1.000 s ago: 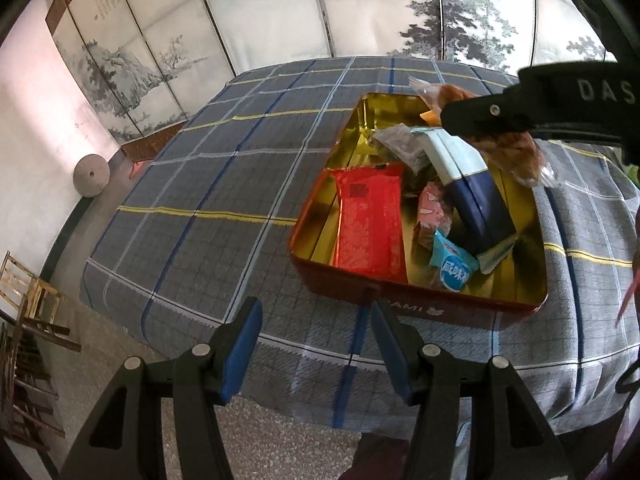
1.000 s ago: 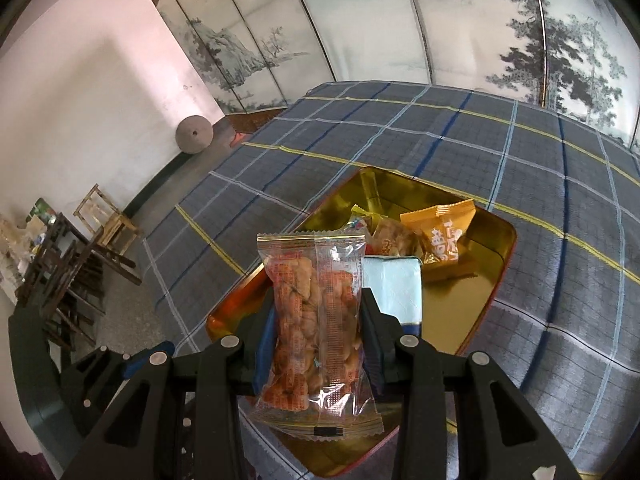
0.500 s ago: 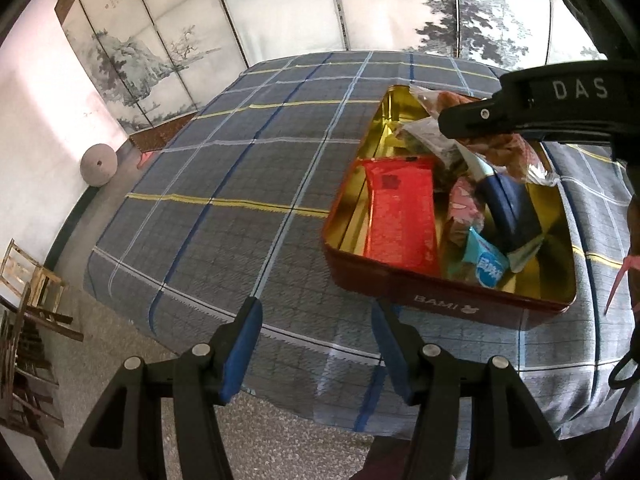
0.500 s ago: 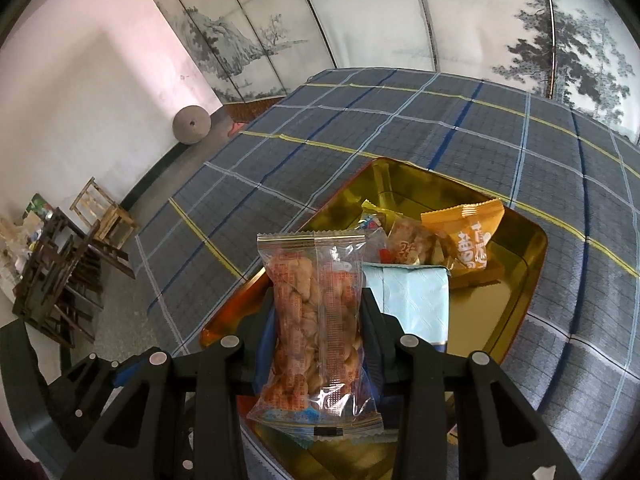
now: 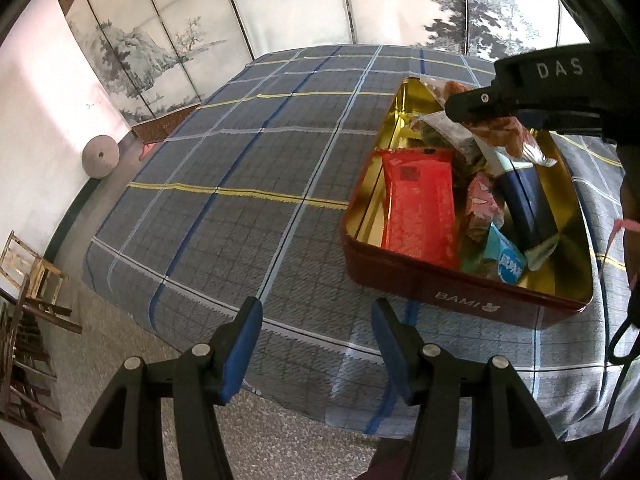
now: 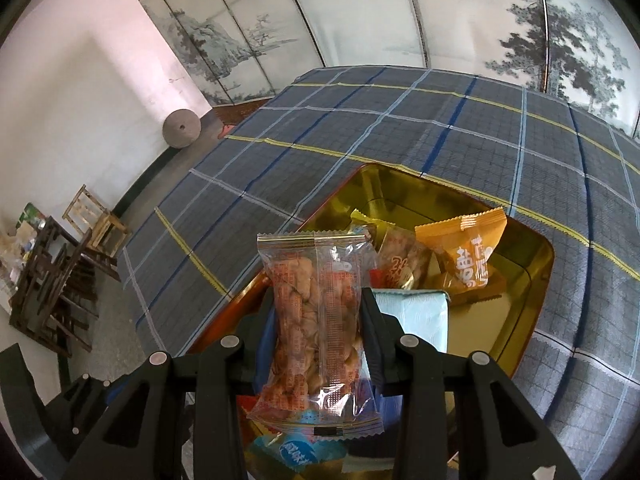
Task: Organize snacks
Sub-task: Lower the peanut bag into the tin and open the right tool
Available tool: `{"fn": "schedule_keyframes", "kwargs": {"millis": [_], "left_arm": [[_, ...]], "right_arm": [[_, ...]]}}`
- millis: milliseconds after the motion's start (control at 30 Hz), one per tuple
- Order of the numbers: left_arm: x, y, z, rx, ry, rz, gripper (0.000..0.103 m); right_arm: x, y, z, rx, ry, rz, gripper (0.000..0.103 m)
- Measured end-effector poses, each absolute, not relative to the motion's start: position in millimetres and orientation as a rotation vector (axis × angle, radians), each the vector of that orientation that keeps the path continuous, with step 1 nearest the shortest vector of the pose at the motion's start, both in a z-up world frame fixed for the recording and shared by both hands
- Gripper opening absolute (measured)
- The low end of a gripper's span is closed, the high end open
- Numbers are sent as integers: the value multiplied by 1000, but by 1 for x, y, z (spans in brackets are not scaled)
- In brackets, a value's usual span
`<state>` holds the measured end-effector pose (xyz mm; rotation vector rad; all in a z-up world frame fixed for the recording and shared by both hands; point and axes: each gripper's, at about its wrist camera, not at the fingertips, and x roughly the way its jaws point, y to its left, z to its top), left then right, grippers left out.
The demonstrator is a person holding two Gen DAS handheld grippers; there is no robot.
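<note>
A red tin with a gold inside (image 5: 460, 292) stands on the plaid cloth and holds several snack packs, among them a red pack (image 5: 420, 204). My right gripper (image 6: 318, 312) is shut on a clear bag of fried snacks (image 6: 316, 320) and holds it above the tin (image 6: 532, 316). In the left wrist view that gripper (image 5: 520, 108) and bag (image 5: 508, 136) hang over the tin's far side. An orange pack (image 6: 468, 252) and a pale blue box (image 6: 412, 320) lie in the tin. My left gripper (image 5: 316, 320) is open and empty over the table's front edge, left of the tin.
The plaid blue-grey cloth (image 5: 240, 200) covers the table, with its left edge dropping to the floor. Wooden chairs (image 5: 28, 300) stand at the far left. A painted folding screen (image 5: 280, 12) runs behind the table. A round grey stone (image 5: 100, 156) leans on the wall.
The left gripper has drawn to the left, so the tin sits further right in its view. The right gripper with the bag has moved forward over the tin.
</note>
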<state>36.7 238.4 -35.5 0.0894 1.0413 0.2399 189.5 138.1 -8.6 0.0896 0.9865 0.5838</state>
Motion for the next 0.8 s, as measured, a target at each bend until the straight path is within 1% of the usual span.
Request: {"fn": "schedule_keyframes", "kwargs": {"millis": [433, 800], "left_arm": [[41, 240, -45, 87, 1063, 238, 58], [43, 243, -48, 82, 1072, 246, 58]], "right_arm": [[206, 138, -15, 128, 995, 551, 36], [200, 150, -17, 113, 993, 574, 37]]}}
